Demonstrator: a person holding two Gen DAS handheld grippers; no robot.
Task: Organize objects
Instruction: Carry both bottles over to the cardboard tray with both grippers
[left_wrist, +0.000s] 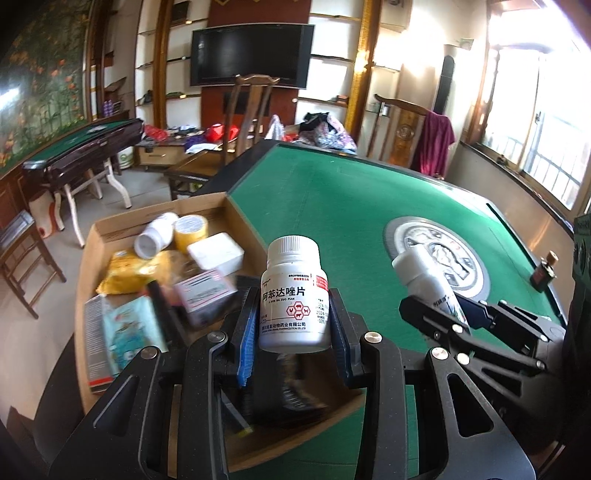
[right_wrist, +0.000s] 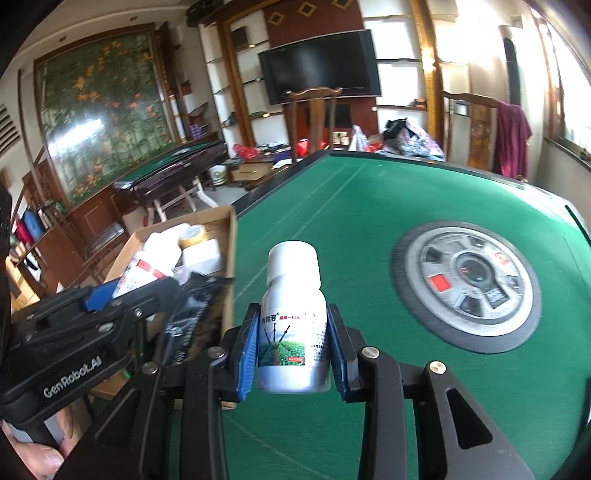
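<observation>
Left gripper (left_wrist: 293, 325) jaws clamp white pill bottle (left_wrist: 293, 295) upright by body, label readable. Right gripper (right_wrist: 291, 350) jaws clamp slimmer spray-label bottle (right_wrist: 291, 321) likewise. Both aloft over green surface (right_wrist: 369, 206), right of cluttered cardboard box (left_wrist: 96, 266); likely sorting bottles out.

Left of the green felt table (left_wrist: 351, 206), the brown cardboard box (left_wrist: 110, 229) holds a yellow tape roll (left_wrist: 190, 230) and a white block (left_wrist: 216, 254); both bottles white, one (left_wrist: 293, 295) red-printed, the other (right_wrist: 293, 321) with a green field picture.
</observation>
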